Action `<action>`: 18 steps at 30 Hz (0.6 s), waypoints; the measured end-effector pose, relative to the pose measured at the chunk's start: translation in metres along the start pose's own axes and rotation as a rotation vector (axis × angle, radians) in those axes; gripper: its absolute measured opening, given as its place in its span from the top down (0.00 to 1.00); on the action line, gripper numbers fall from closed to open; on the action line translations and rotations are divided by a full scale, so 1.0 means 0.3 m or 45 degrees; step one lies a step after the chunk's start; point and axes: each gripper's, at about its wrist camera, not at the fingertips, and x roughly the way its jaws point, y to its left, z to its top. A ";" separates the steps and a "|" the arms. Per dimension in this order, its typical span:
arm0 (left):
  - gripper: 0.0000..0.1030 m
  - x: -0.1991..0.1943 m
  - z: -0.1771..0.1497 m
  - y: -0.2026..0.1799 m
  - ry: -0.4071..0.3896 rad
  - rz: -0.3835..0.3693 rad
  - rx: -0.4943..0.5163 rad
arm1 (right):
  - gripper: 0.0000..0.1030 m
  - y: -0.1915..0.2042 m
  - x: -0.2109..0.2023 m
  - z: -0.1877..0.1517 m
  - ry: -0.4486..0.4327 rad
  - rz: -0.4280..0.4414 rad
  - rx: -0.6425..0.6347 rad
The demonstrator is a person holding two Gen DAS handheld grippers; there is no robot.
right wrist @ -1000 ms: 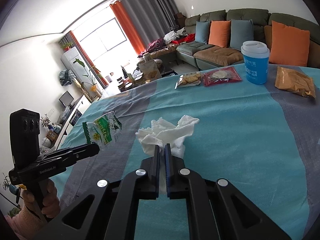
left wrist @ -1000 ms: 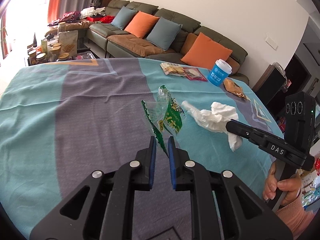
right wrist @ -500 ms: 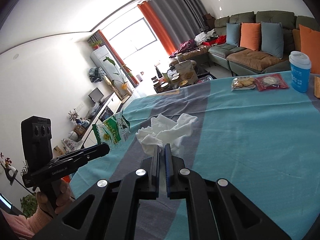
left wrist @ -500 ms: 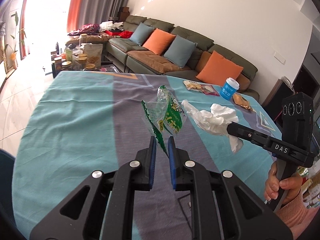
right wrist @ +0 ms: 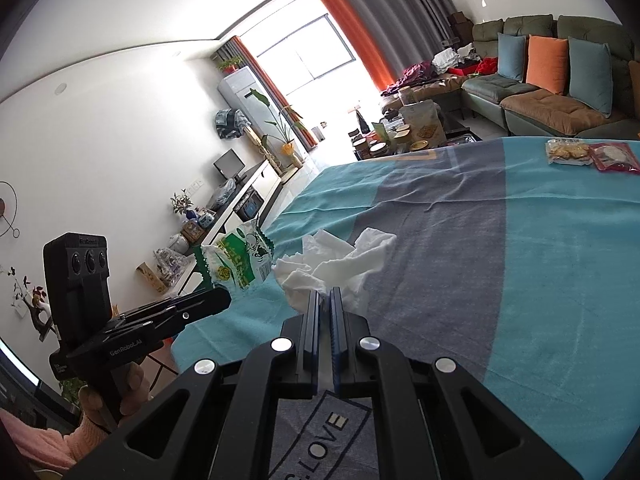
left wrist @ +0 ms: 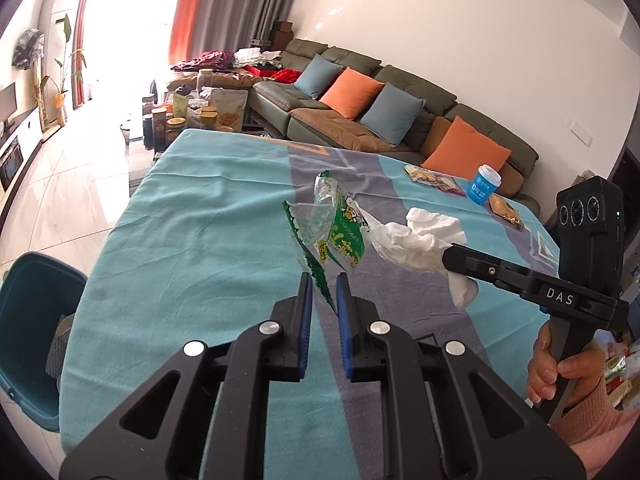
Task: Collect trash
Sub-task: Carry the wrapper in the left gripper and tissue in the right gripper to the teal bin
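My left gripper is shut on a crinkled green and clear snack wrapper, held up above the teal tablecloth. Beside it on the right, my right gripper carries a crumpled white tissue. In the right wrist view the right gripper is shut on that tissue, and the left gripper holds the wrapper out to the left past the table edge. A dark teal bin stands on the floor at the left of the table.
At the table's far end lie a biscuit packet, a red packet, a blue paper cup and a brown snack bag. A green sofa with cushions stands behind; a low table with jars is far left.
Both grippers have swung left with their loads toward the table's left edge. The bin has come into the left wrist view, and the cup and packets have slid off to the right.
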 end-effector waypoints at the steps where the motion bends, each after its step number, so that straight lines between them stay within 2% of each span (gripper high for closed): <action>1: 0.88 -0.009 -0.005 0.008 -0.002 0.004 -0.006 | 0.96 0.006 0.006 -0.001 0.005 0.005 -0.004; 18: 0.88 -0.141 -0.066 0.170 -0.060 0.132 -0.120 | 0.96 0.210 0.217 0.000 0.150 0.170 -0.123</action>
